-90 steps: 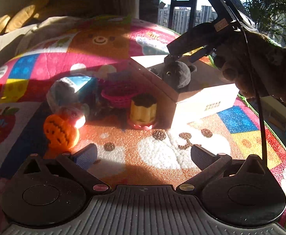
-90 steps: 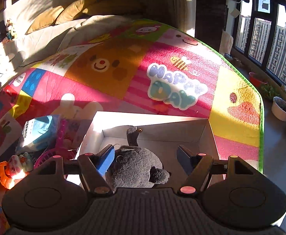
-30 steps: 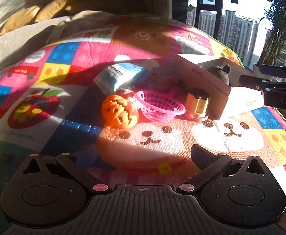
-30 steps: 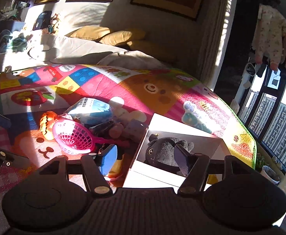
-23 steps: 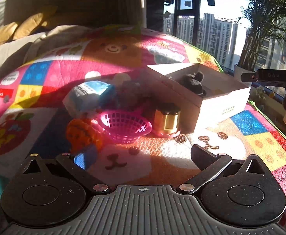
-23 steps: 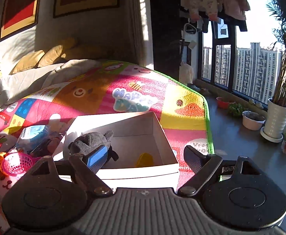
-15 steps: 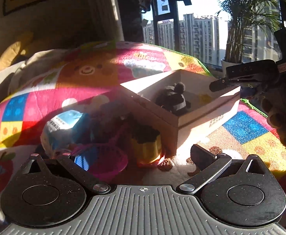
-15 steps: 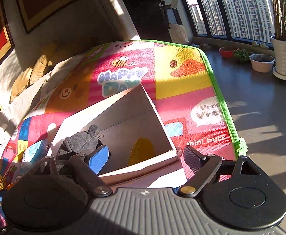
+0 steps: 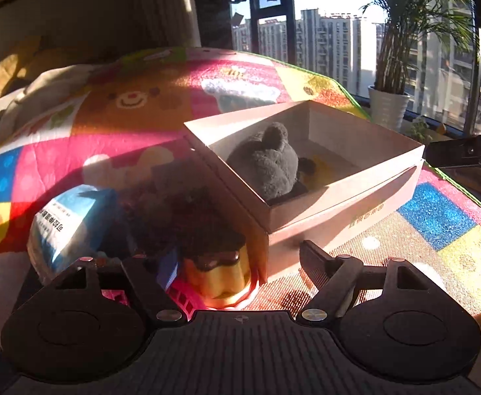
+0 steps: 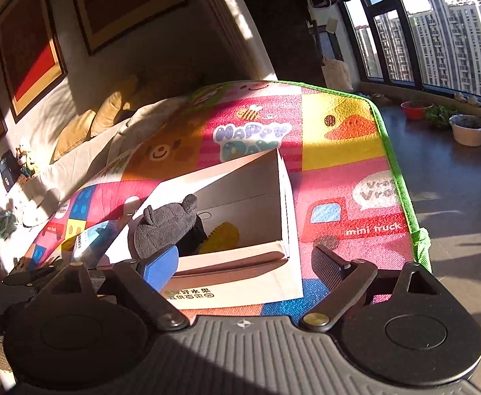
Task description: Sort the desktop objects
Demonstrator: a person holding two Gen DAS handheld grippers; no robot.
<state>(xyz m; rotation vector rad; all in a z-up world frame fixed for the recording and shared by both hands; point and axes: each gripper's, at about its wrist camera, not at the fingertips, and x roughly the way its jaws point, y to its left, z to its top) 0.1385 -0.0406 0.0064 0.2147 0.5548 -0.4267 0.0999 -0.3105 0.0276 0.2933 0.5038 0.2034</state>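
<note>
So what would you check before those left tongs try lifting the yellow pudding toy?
1. Yellow pudding toy between the left tongs: ok. The jaws have just been closing around it.
2. Pads pressing on the toy: not ok. A gap shows on its right side.
3. Pink basket clear of the toy: cannot tell. The two overlap in the view.
4. Room in the white box: ok. There is bare floor beside the grey plush.
5. Box wall clear of the right finger: cannot tell.
</note>
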